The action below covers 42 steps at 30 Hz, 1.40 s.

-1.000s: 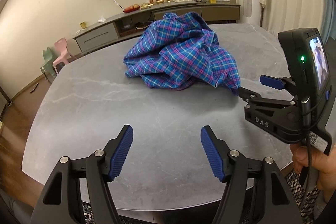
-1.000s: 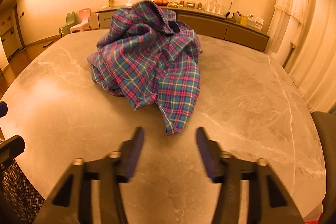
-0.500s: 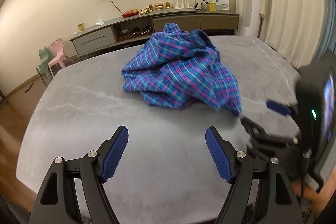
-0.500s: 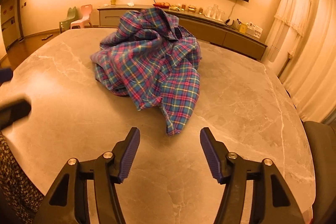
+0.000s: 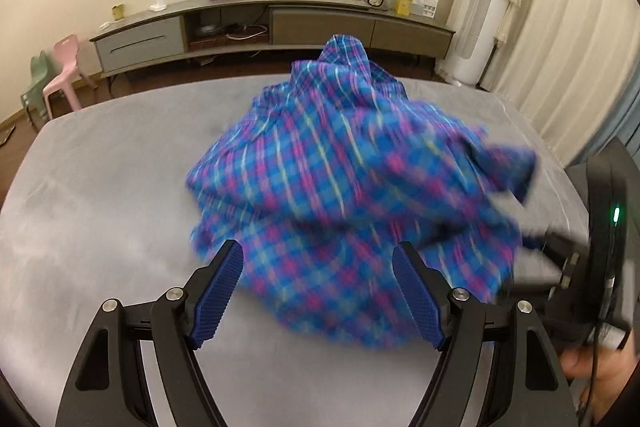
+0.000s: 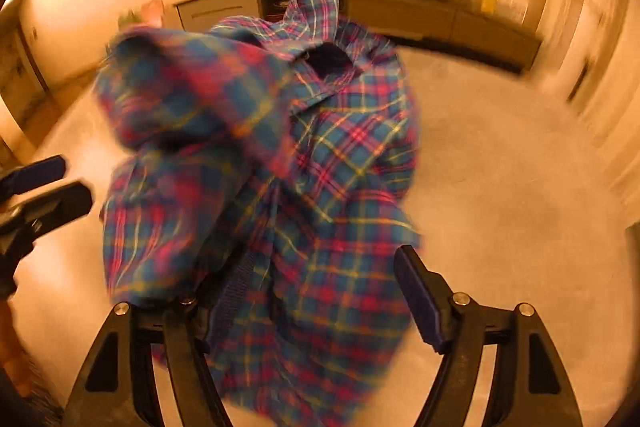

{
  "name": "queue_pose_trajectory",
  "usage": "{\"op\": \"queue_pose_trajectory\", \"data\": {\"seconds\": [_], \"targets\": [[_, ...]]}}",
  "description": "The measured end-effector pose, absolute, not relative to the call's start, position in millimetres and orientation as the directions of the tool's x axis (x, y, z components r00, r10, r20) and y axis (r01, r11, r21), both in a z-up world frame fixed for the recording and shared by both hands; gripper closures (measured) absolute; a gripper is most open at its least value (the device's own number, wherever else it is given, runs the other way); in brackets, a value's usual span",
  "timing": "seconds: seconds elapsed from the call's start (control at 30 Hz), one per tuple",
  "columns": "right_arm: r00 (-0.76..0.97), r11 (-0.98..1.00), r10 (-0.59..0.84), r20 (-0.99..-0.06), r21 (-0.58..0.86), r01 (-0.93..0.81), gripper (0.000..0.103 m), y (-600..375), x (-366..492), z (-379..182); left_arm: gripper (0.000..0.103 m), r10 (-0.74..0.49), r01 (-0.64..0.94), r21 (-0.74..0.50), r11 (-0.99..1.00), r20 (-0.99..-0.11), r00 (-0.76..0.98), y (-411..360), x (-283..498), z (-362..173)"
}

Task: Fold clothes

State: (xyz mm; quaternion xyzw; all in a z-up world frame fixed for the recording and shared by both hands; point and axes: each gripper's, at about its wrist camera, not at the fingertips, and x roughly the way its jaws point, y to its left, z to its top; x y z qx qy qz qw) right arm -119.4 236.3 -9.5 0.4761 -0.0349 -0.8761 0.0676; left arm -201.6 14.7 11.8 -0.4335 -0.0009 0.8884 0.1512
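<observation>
A crumpled blue, pink and yellow plaid shirt [image 5: 340,187] lies in a heap on the grey marble table [image 5: 100,195]. It is blurred by motion. My left gripper [image 5: 318,291] is open, its fingers at the near edge of the heap with cloth between them. My right gripper [image 6: 320,295] is open, and shirt cloth [image 6: 280,187] lies across the gap and drapes over its left finger. The right gripper's body also shows at the right edge of the left wrist view [image 5: 592,259]. The left gripper's fingers [image 6: 36,183] show at the left edge of the right wrist view.
A long low cabinet [image 5: 272,23] with cups and small items stands along the far wall under a dark wall panel. Small pink and green chairs [image 5: 60,71] stand at the far left. Curtains [image 5: 560,39] hang at the right.
Both grippers have moved forward into the shirt heap. The shirt now fills the gap of each gripper and has been pushed up or shifted; both views are blurred.
</observation>
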Motion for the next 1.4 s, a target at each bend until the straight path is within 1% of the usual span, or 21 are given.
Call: {"op": "queue_pose_trajectory", "data": {"seconds": [0.03,0.07,0.1,0.13,0.17,0.23,0.4,0.43,0.5,0.57,0.63,0.7,0.73,0.8,0.9,0.97,1.1,1.17,1.23,1.27,1.4], "targets": [[-0.510,-0.984,-0.179,-0.841,0.164,0.075,0.040,238.5,-122.2,-19.5,0.025,0.298,-0.283,-0.159,-0.946,-0.769,-0.565,19.1,-211.5,6.7],[-0.474,-0.978,-0.206,-0.856,0.192,0.080,0.069,237.1,-124.2,-28.9,0.025,0.335,-0.305,-0.191,-0.933,-0.774,-0.538,27.1,-224.2,-0.9],[-0.446,-0.975,-0.224,-0.867,0.203,0.094,0.084,233.8,-124.7,-34.4,0.026,0.349,-0.317,-0.200,-0.927,-0.771,-0.533,31.8,-232.9,-3.7],[-0.439,-0.974,-0.227,-0.869,0.197,0.114,0.087,229.4,-122.7,-35.0,0.036,0.358,-0.326,-0.204,-0.923,-0.766,-0.535,35.4,-240.5,-5.2],[-0.442,-0.971,-0.237,-0.865,0.193,0.143,0.093,224.4,-119.7,-31.8,0.069,0.367,-0.335,-0.207,-0.919,-0.760,-0.536,39.0,-248.0,-6.6],[-0.467,-0.948,-0.310,-0.828,0.230,0.222,0.094,217.0,-111.4,-15.9,0.097,0.353,-0.249,-0.253,-0.935,-0.744,-0.567,-0.6,-249.0,1.8],[-0.551,-0.715,-0.698,-0.458,0.496,0.493,0.095,242.1,-67.3,75.6,0.098,0.292,-0.003,-0.379,-0.925,-0.707,-0.644,-112.3,-247.4,25.9],[-0.553,-0.706,-0.706,-0.442,0.495,0.506,0.095,247.5,-64.2,81.2,0.098,0.277,0.045,-0.403,-0.914,-0.701,-0.657,-134.6,-247.0,30.7],[-0.570,-0.761,-0.647,-0.506,0.465,0.452,0.095,256.5,-68.9,76.1,0.098,0.244,0.140,-0.450,-0.882,-0.690,-0.681,-179.3,-246.4,40.3],[-0.556,-0.903,-0.430,-0.711,0.353,0.246,0.095,265.6,-89.1,37.7,0.096,0.246,0.196,-0.493,-0.848,-0.692,-0.679,-209.1,-242.7,37.9],[-0.461,-0.988,-0.149,-0.875,0.153,0.028,0.092,278.1,-105.0,-8.0,0.093,0.283,0.200,-0.513,-0.835,-0.711,-0.644,-209.8,-231.4,19.5],[-0.465,-0.991,-0.088,-0.881,0.126,-0.051,0.089,291.5,-105.7,-10.4,0.083,0.309,0.201,-0.530,-0.824,-0.717,-0.625,-205.8,-220.4,7.9],[-0.506,-0.989,-0.086,-0.858,0.135,-0.061,0.085,294.2,-102.4,1.3,0.075,0.321,0.201,-0.542,-0.816,-0.714,-0.622,-204.0,-216.9,6.4],[-0.640,-0.986,-0.074,-0.764,0.153,-0.068,0.056,294.3,-86.0,37.7,0.071,0.350,0.196,-0.577,-0.793,-0.694,-0.629,-201.6,-210.6,7.2],[-0.815,-0.986,-0.039,-0.578,0.154,-0.061,0.025,272.5,-50.3,87.9,0.063,0.374,0.164,-0.598,-0.785,-0.668,-0.643,-196.8,-209.5,17.2],[-0.862,-0.987,-0.096,-0.498,0.160,0.018,0.015,241.5,-44.5,107.2,0.061,0.377,0.145,-0.590,-0.794,-0.667,-0.643,-191.6,-219.4,23.8],[-0.760,-0.960,-0.217,-0.612,-0.009,0.281,0.013,130.2,-98.0,87.1,0.059,0.403,0.135,-0.612,-0.779,-0.654,-0.641,-200.2,-221.4,21.9],[-0.738,-0.926,-0.119,-0.664,-0.194,0.324,0.014,84.5,-128.2,53.3,0.059,0.408,0.129,-0.608,-0.784,-0.660,-0.631,-202.6,-224.0,17.2],[-0.694,-0.861,0.029,-0.719,-0.371,0.348,0.072,54.8,-167.2,20.3,0.059,0.390,0.135,-0.588,-0.798,-0.673,-0.629,-207.2,-225.8,14.8],[-0.649,-0.824,0.090,-0.755,-0.423,0.378,0.090,45.3,-185.6,8.6,0.059,0.378,0.138,-0.577,-0.805,-0.679,-0.629,-209.7,-226.9,14.1],[-0.760,-0.889,0.001,-0.650,-0.348,0.296,0.090,58.8,-177.3,121.2,0.058,0.420,0.131,-0.625,-0.770,-0.650,-0.634,-222.5,-228.6,14.9]]}}
